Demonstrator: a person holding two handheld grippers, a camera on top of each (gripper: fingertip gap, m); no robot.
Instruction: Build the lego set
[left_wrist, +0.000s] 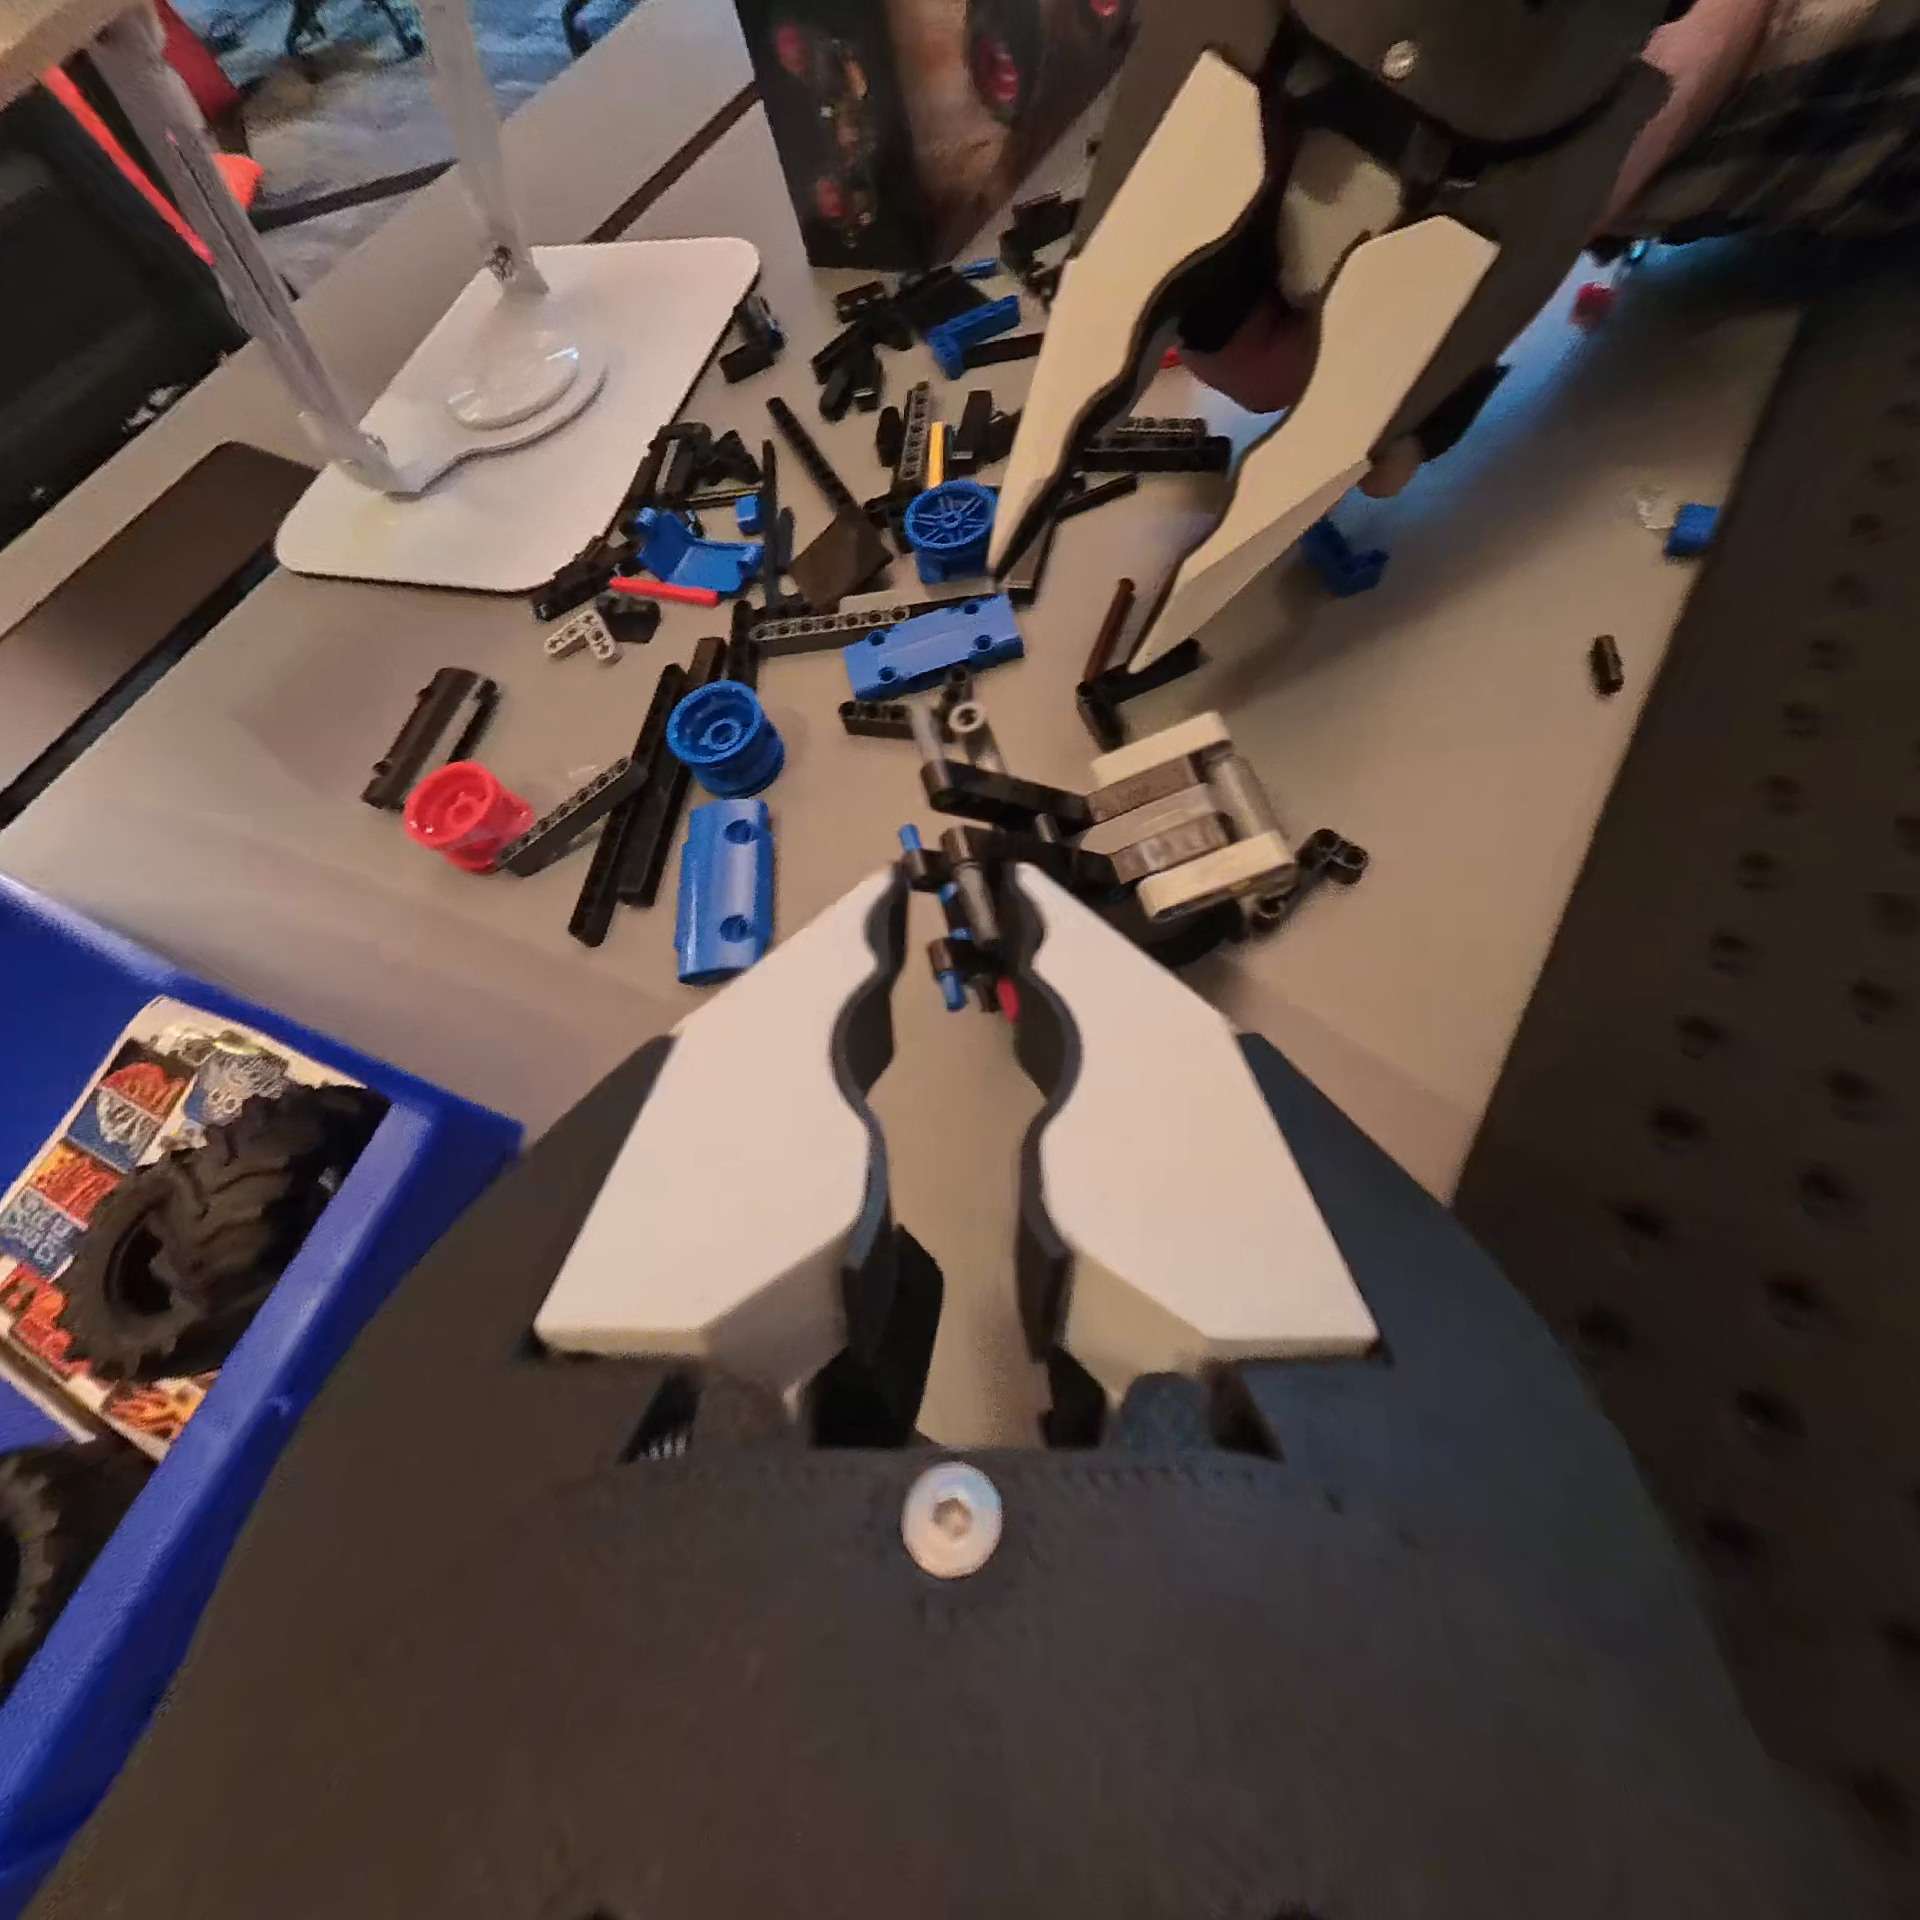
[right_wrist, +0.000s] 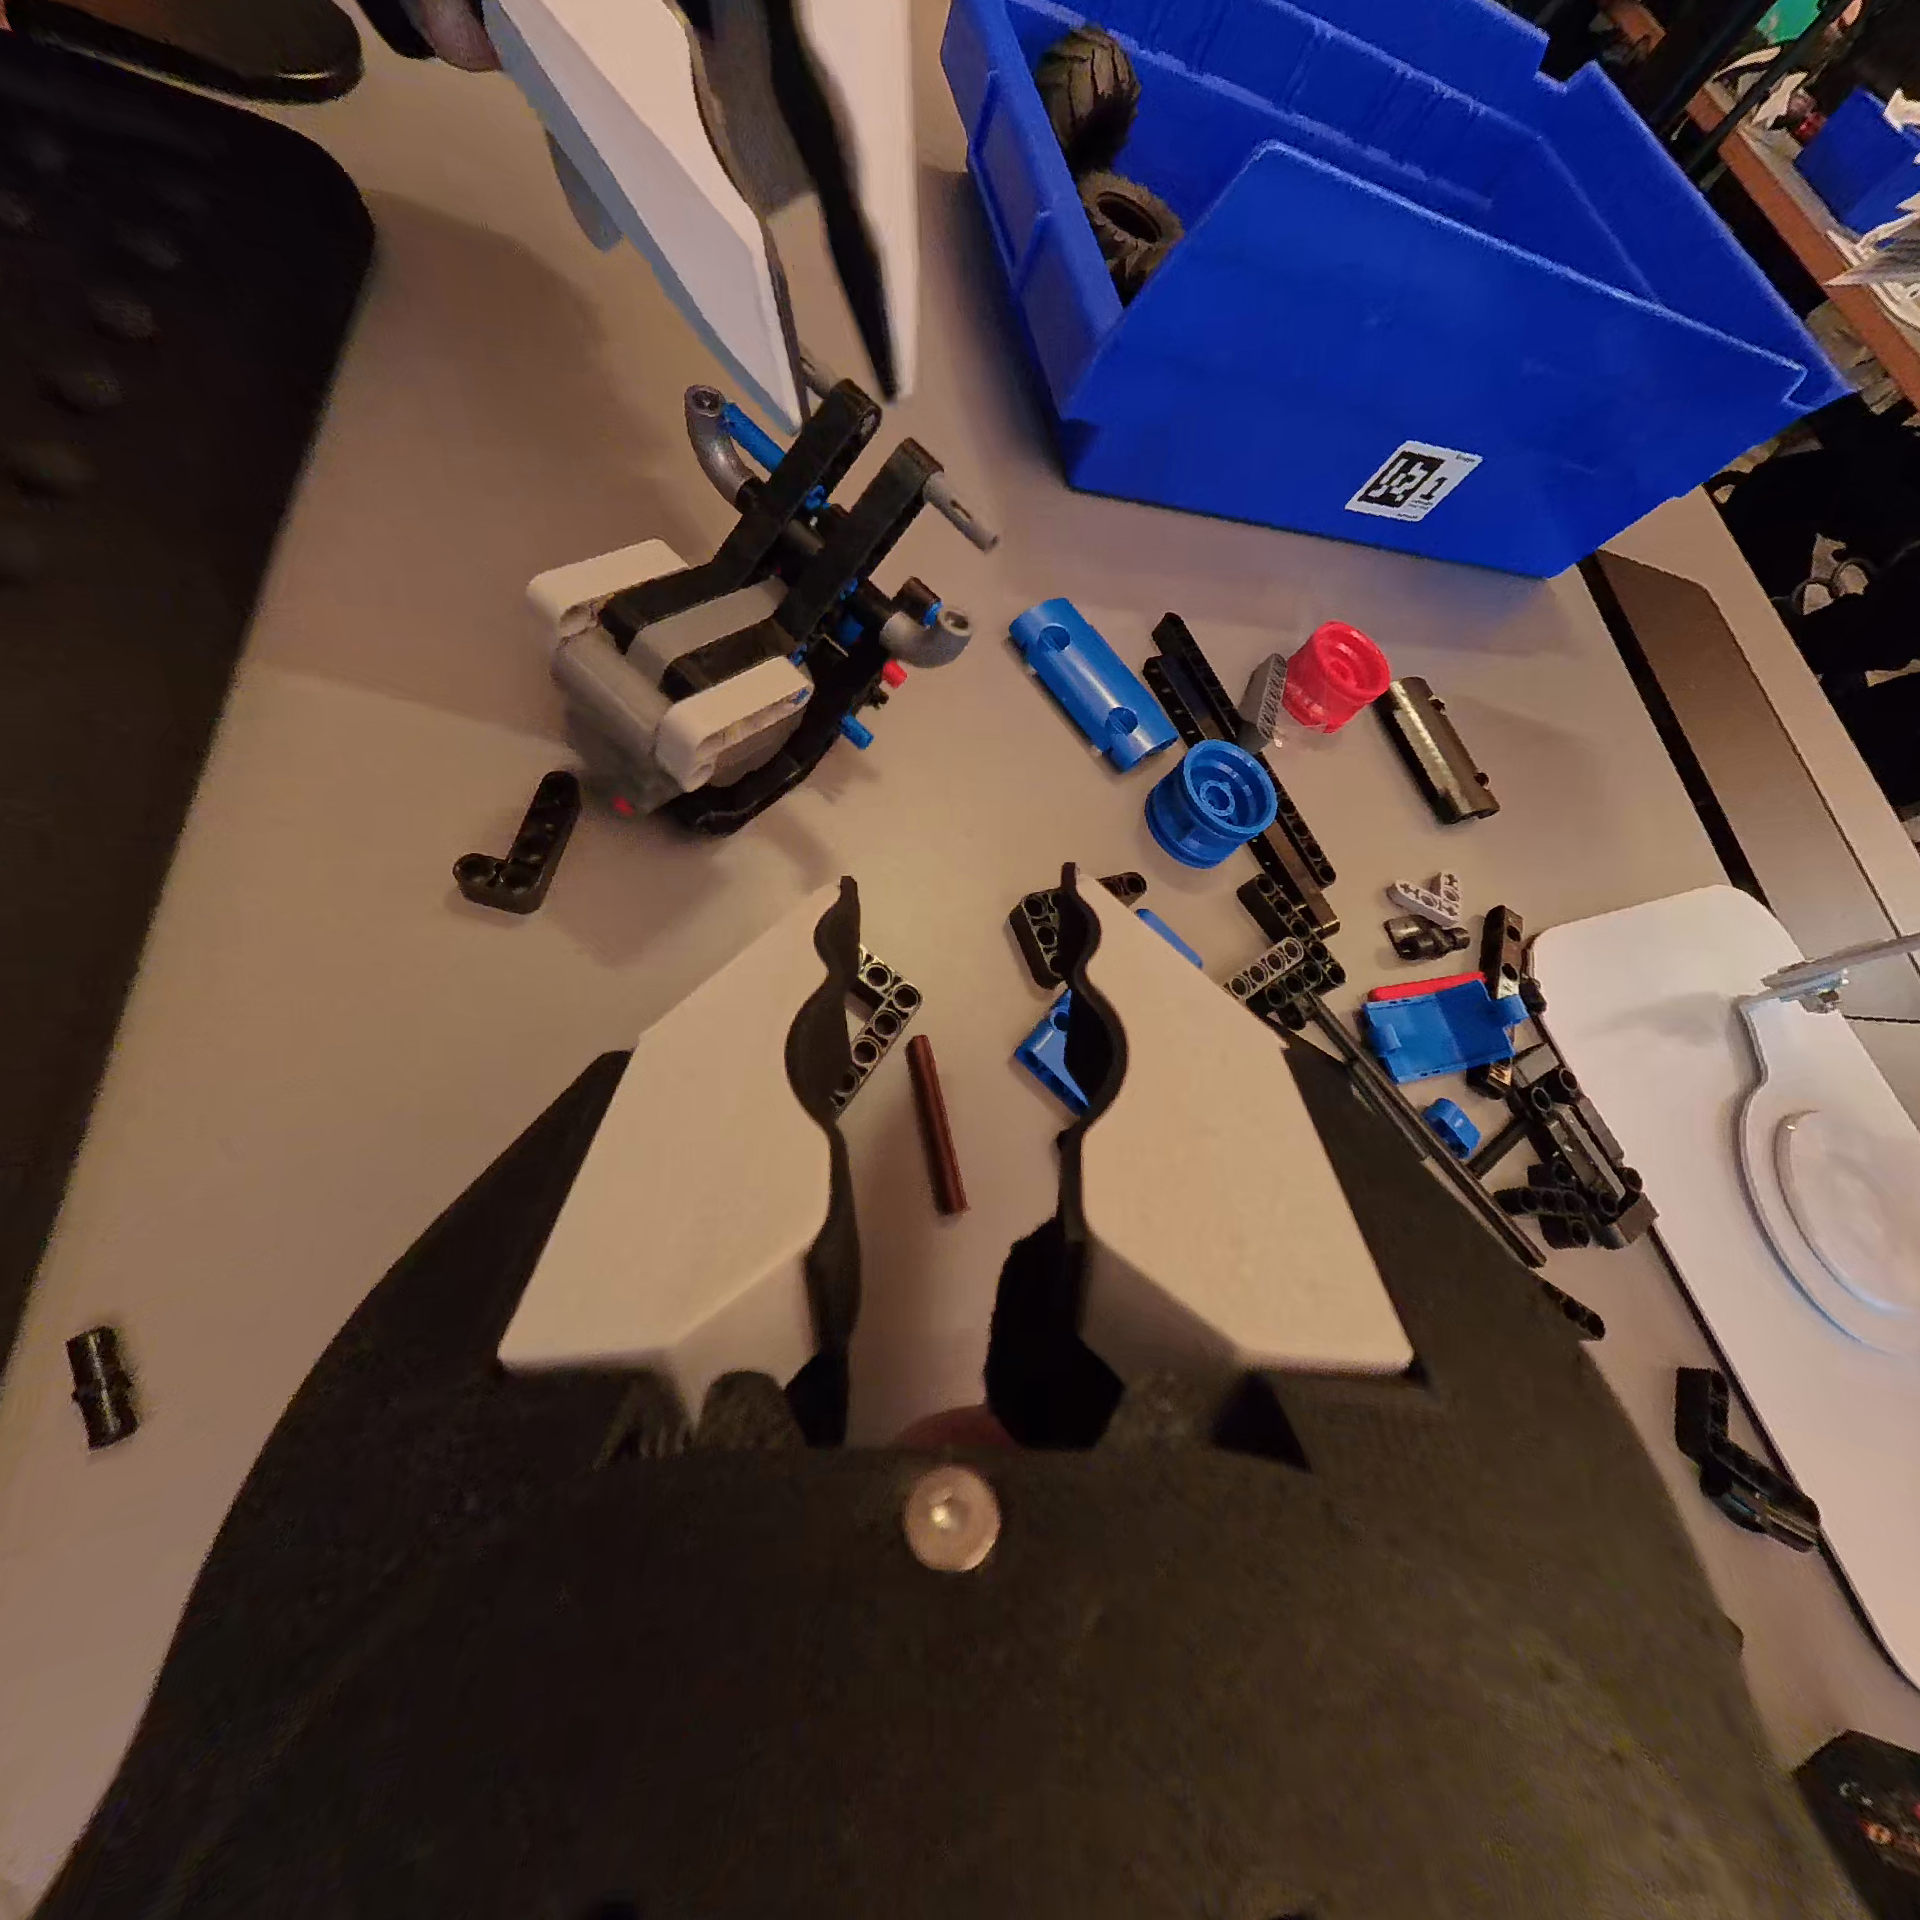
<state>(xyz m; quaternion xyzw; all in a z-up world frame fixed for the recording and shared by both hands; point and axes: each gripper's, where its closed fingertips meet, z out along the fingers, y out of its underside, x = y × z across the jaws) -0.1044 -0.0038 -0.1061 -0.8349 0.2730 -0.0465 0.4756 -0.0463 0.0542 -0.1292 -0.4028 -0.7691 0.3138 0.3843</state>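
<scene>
Right gripper (right_wrist: 956, 894) fingers apart, empty, straddling a thin, stiff, light dark-brown axle (right_wrist: 937, 1124) on the tabletop (right_wrist: 364, 935); pinch mid-shaft. Left gripper (left_wrist: 961, 883) fingers apart at the half-built chassis (left_wrist: 1164, 831).

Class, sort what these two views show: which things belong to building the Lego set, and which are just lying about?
Belongs to the build:
partly built model
brown axle
blue wheel hub
red wheel hub
black tyres
left gripper
right gripper

Just lying about:
white stand base
blue bin
black perforated mat
</scene>
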